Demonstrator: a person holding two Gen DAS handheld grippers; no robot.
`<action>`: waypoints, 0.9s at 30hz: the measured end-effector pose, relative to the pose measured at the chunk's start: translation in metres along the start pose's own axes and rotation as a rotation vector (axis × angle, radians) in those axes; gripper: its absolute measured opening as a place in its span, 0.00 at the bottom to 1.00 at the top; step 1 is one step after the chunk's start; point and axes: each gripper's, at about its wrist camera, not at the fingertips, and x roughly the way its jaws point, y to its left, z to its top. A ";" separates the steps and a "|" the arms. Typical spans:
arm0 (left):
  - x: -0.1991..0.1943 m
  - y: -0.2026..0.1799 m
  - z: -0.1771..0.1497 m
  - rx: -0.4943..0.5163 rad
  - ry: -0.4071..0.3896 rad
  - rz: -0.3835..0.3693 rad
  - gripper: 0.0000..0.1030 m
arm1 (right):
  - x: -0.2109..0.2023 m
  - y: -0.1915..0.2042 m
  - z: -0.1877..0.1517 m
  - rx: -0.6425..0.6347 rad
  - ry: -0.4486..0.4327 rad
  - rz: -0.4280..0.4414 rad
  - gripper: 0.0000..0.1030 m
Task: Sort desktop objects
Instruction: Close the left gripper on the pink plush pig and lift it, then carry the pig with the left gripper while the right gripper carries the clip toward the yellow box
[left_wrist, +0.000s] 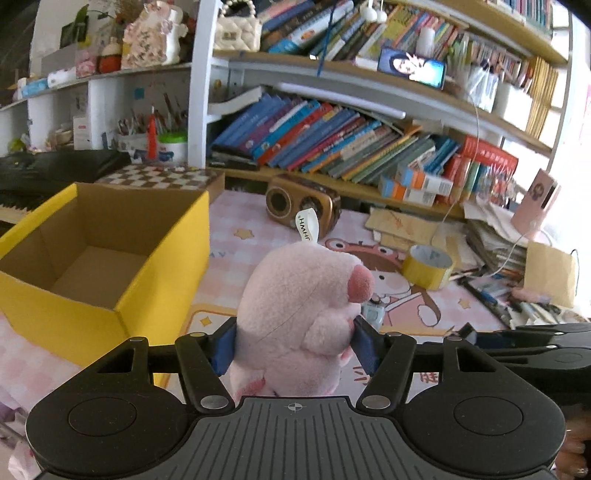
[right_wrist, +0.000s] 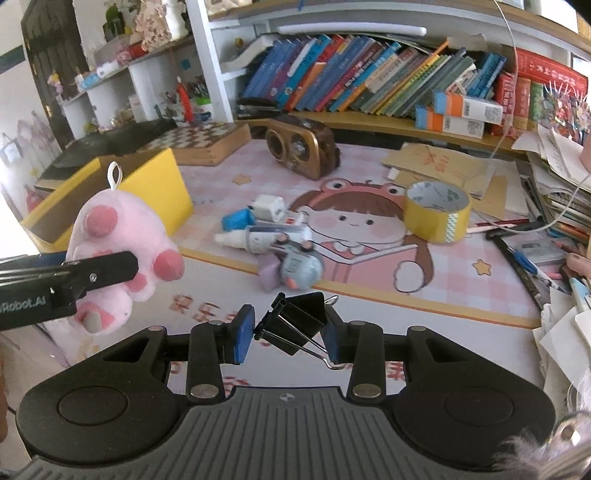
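Observation:
My left gripper (left_wrist: 295, 343) is shut on a pink plush toy (left_wrist: 303, 314) and holds it above the desk, to the right of an open yellow cardboard box (left_wrist: 155, 295). The plush (right_wrist: 110, 243) also shows at the left of the right wrist view, held by the left gripper's finger (right_wrist: 99, 271). My right gripper (right_wrist: 288, 336) is shut on a black binder clip (right_wrist: 295, 321), held above the desk mat. A pile of small items (right_wrist: 273, 232) lies on the mat: a white charger, small bottles and a grey toy.
A roll of yellow tape (right_wrist: 436, 210) stands on the pink cartoon mat (right_wrist: 406, 266). A brown retro speaker (right_wrist: 299, 144) sits at the back. Pens and paper stacks (right_wrist: 546, 229) crowd the right. Bookshelves (left_wrist: 332, 140) rise behind the desk. A checkered box (right_wrist: 210, 140) lies behind the yellow box (right_wrist: 147, 184).

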 end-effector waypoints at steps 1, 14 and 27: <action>-0.004 0.002 -0.001 0.000 -0.005 -0.004 0.62 | -0.002 0.005 0.000 -0.004 -0.005 0.003 0.35; -0.046 0.041 -0.019 0.013 -0.039 -0.049 0.62 | -0.015 0.062 -0.010 -0.018 -0.033 -0.010 0.35; -0.094 0.102 -0.042 0.014 -0.035 -0.076 0.62 | -0.031 0.145 -0.035 -0.030 -0.032 -0.019 0.35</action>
